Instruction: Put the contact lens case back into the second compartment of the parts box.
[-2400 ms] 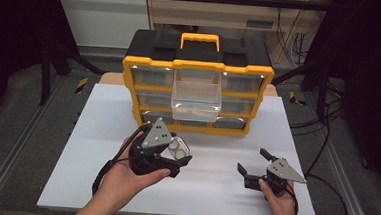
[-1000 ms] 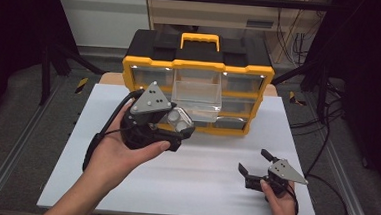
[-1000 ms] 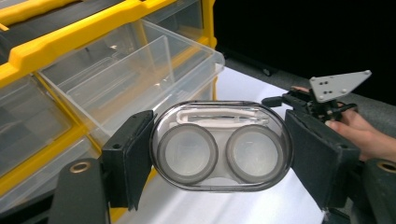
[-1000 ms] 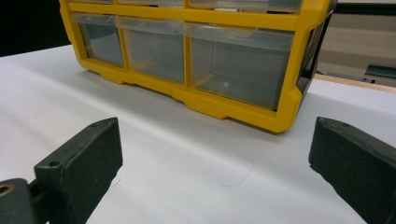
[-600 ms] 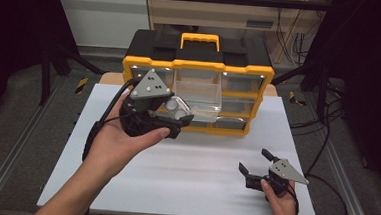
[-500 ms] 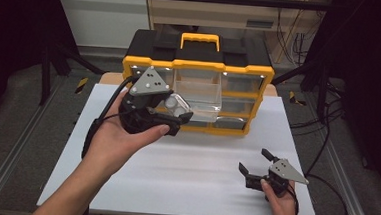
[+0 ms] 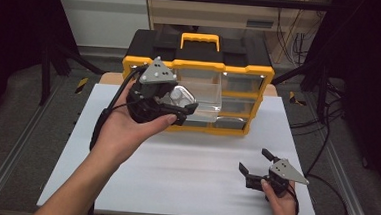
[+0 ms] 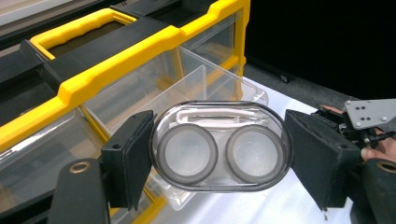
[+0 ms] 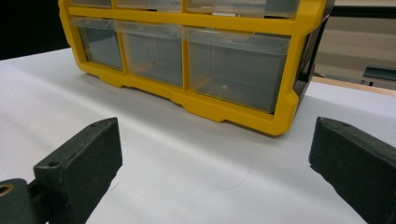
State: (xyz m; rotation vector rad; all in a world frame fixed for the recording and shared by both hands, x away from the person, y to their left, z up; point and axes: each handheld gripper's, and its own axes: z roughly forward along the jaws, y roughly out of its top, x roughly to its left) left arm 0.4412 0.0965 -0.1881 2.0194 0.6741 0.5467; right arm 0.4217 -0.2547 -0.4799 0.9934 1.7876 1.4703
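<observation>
carrying the lens case to the open drawer

left gripper (image 7: 178,108) is clamping the lens case (image 8: 221,145), now lifted off the tabletop (image 7: 195,168) to just above the open drawer (image 7: 206,96), nearly ready to drop; right gripper (image 7: 259,164) is resting apart.

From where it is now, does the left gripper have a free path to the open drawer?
Probably yes: left gripper, shut on the clear case, hangs beside the open drawer, nothing between them.
</observation>
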